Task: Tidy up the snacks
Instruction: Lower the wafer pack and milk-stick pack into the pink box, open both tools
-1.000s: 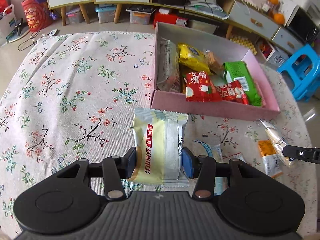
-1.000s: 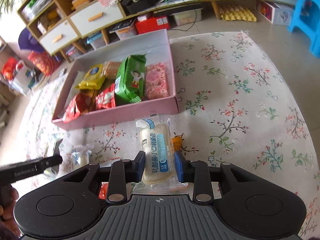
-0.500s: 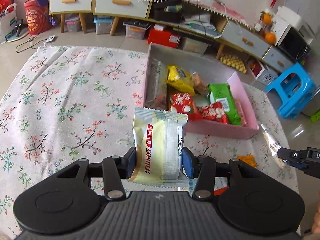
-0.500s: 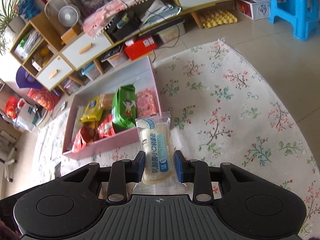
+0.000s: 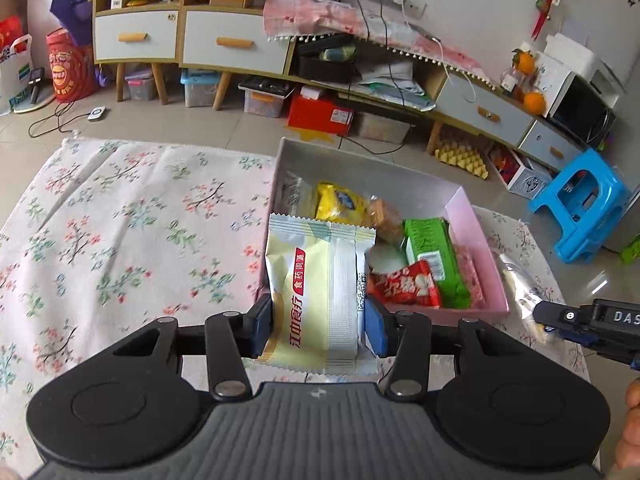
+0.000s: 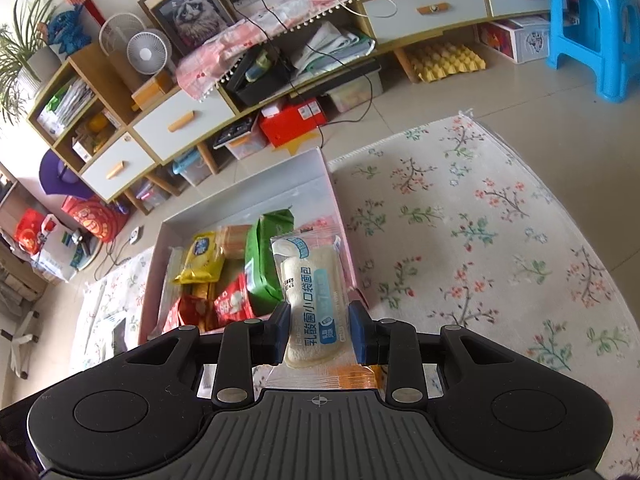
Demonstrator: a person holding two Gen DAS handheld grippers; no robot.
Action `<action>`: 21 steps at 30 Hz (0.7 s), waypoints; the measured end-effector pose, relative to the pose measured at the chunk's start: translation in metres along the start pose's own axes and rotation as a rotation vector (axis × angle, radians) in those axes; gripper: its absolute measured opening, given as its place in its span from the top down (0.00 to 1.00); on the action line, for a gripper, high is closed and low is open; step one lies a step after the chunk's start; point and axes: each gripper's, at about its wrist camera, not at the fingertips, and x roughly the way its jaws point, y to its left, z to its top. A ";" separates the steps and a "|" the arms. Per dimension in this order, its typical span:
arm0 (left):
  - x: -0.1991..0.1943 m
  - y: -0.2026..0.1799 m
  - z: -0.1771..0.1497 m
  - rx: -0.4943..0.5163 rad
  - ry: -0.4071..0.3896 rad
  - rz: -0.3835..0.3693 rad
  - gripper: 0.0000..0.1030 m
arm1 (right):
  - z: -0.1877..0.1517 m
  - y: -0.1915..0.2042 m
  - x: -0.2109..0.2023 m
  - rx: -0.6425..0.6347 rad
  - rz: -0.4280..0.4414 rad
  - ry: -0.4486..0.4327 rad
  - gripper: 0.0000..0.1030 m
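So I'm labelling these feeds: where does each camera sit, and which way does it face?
Left wrist: on the left gripper, looking down over its cream packet to the pink box; a hand shows at the right edge.
Right wrist: on the right gripper, over its bread packet; no hand visible.
Shared: pink box, floral cloth, blue stool.

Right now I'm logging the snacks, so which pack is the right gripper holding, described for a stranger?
Find the pink box on the floral cloth. In front of it the right gripper clamps a clear bread pack: pale bun inside, light-blue label, unlike the green and red packets behind.
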 end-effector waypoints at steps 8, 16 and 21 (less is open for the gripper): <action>0.023 -0.003 0.019 -0.019 0.006 0.002 0.58 | 0.017 0.005 0.027 -0.003 -0.047 0.011 0.71; 0.046 -0.010 0.025 0.025 -0.025 0.072 0.54 | 0.020 0.019 0.061 0.018 -0.048 -0.057 0.55; 0.037 -0.002 0.025 0.047 -0.041 0.119 0.49 | 0.022 0.015 0.054 0.018 -0.063 -0.086 0.43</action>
